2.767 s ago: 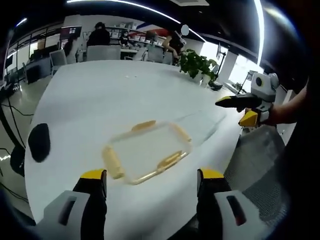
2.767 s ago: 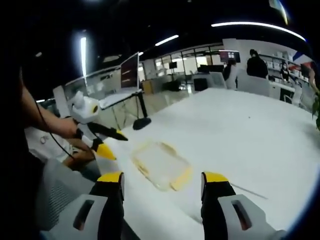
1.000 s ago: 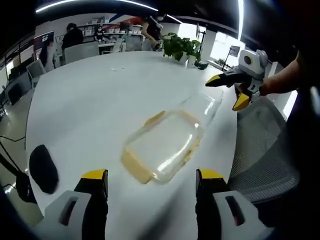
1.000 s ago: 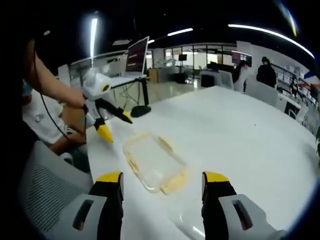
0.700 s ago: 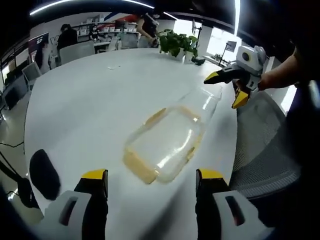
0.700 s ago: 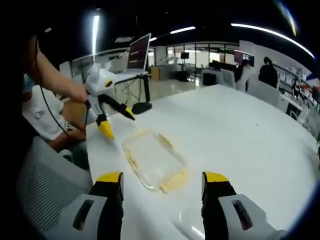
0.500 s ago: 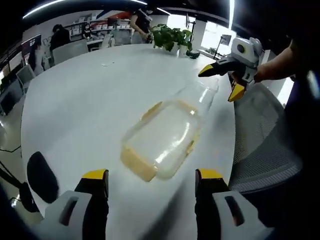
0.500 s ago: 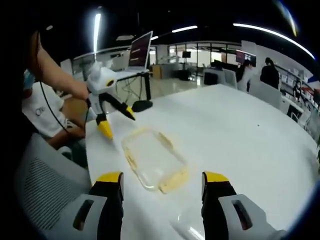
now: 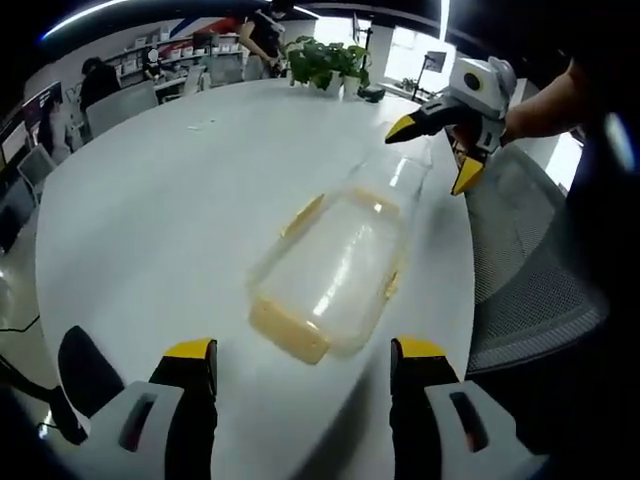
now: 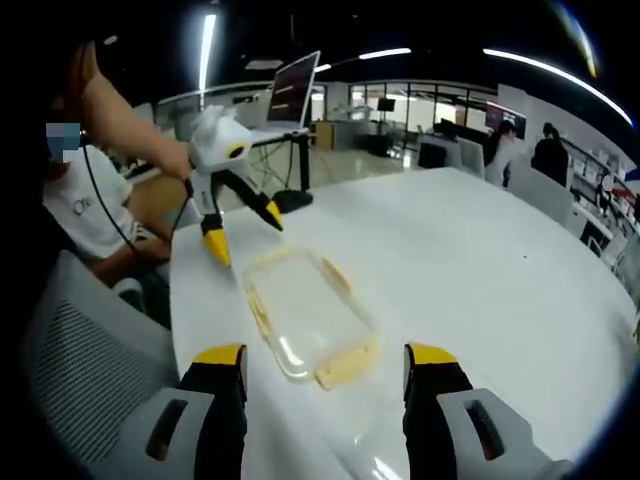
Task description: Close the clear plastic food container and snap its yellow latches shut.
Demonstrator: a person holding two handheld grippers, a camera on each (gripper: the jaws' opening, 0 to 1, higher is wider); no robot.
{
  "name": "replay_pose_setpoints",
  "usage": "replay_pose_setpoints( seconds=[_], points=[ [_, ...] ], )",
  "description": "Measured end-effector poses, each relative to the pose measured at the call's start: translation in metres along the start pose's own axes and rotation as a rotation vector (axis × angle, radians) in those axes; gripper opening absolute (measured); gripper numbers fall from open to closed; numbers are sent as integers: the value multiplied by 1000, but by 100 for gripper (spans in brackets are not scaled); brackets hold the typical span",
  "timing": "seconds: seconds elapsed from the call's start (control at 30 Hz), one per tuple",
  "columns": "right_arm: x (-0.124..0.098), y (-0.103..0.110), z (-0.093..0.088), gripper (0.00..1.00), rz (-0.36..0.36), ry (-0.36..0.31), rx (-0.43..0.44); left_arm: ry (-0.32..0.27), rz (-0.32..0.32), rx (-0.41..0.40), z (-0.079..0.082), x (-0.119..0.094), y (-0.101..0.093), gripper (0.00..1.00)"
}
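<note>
Since the earlier pictures you are bringing both grippers nearer to the clear container (image 9: 333,270), and it is now looking larger in the left gripper view. The container is lying flat on the white table (image 9: 170,200), close to the table's edge by the grey mesh chair (image 9: 525,270). Its yellow latches (image 9: 288,331) are sticking out at the sides. Your left gripper (image 9: 300,375) is hovering with its jaws spread wide, and the container is sitting just beyond them, not touching. Your right gripper (image 10: 325,375) is also holding its jaws wide apart, with the container ahead and slightly left of the gap.
</note>
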State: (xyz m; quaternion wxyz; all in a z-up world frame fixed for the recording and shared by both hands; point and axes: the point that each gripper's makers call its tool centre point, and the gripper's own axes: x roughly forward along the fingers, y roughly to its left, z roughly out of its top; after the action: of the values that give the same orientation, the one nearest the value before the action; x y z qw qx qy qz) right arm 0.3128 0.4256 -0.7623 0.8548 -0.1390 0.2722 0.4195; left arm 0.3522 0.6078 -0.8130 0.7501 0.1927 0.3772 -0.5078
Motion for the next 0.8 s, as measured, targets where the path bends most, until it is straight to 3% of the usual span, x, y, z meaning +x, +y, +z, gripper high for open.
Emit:
replay_pose_setpoints(
  seconds=[0.8],
  points=[
    [20,-2,-13,63,31,83,-76,63,-61,123,-2,11,1,67]
  ],
)
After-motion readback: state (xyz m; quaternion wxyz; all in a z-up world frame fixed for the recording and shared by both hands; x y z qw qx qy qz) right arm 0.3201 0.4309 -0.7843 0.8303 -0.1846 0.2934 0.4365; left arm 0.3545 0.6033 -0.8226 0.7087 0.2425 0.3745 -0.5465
